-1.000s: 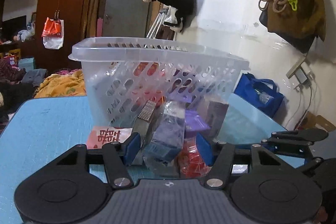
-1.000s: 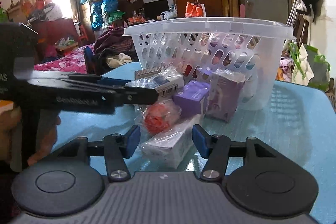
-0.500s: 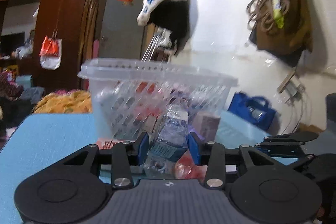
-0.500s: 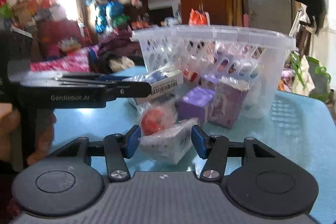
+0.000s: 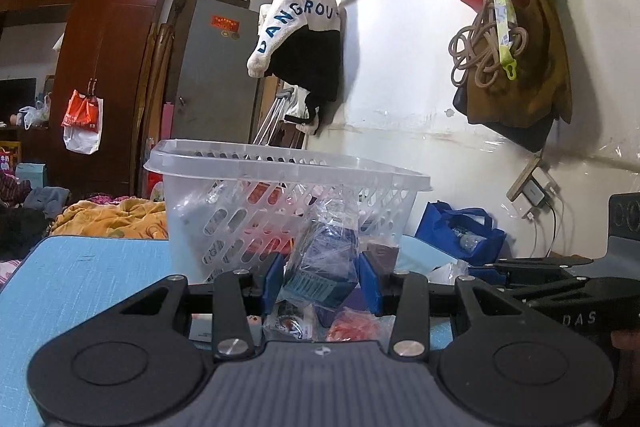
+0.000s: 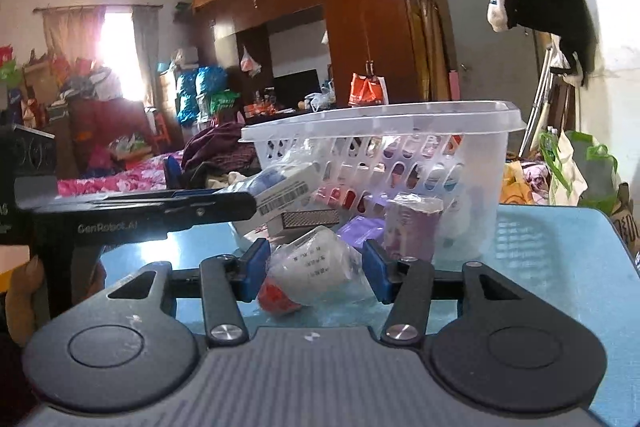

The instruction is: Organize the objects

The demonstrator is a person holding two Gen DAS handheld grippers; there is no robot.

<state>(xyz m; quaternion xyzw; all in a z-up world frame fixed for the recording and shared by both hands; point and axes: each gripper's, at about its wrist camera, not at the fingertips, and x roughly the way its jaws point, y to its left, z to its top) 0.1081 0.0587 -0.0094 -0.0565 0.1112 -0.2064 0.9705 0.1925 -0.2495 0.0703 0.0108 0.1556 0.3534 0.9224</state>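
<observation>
A clear perforated plastic basket stands on the blue table, with several items inside. My left gripper is shut on a blue box wrapped in clear plastic and holds it up in front of the basket. In the right wrist view the left gripper shows holding that box beside the basket. My right gripper is shut on a white packet in clear wrap, raised off the table. The right gripper reaches in from the right in the left wrist view.
A red wrapped item, a matchbox-like pack, a purple box and a purple wrapped packet lie on the table in front of the basket. A white wall with hanging bags is to the right.
My left gripper closed on the blue wrapped box and lifted it. My right gripper closed on the white packet and raised it off the table.
</observation>
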